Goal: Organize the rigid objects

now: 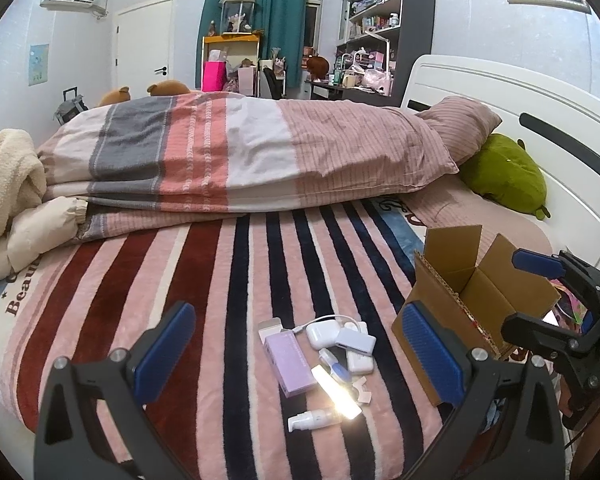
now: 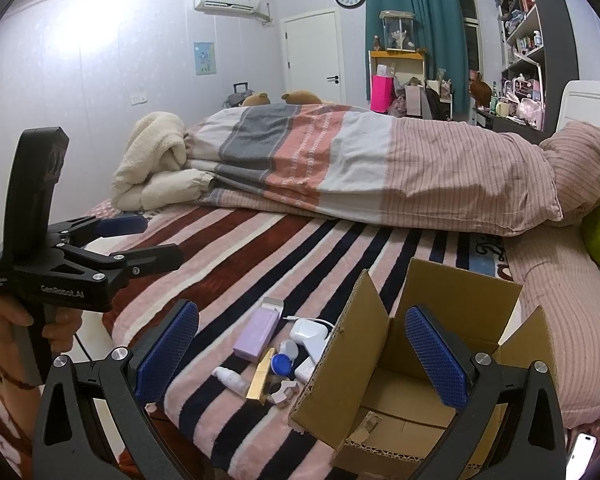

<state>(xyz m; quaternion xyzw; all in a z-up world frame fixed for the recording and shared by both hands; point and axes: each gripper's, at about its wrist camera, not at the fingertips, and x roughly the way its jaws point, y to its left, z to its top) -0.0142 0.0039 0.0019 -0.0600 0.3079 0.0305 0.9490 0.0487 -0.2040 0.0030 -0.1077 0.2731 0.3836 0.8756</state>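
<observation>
Both grippers [image 1: 296, 356] [image 2: 302, 350] gape wide, empty — purple box [image 1: 288, 362] lies lengthwise pointing toward the duvet [image 1: 260, 152].

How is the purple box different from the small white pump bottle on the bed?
The purple box is a flat-sided lilac carton with an end flap open; the white pump bottle is round and white. The purple box is clearly larger. It lies farther from the near edge of the bed, while the white pump bottle is nearest. Both lie on their sides on the striped blanket, outside the cardboard box.
</observation>
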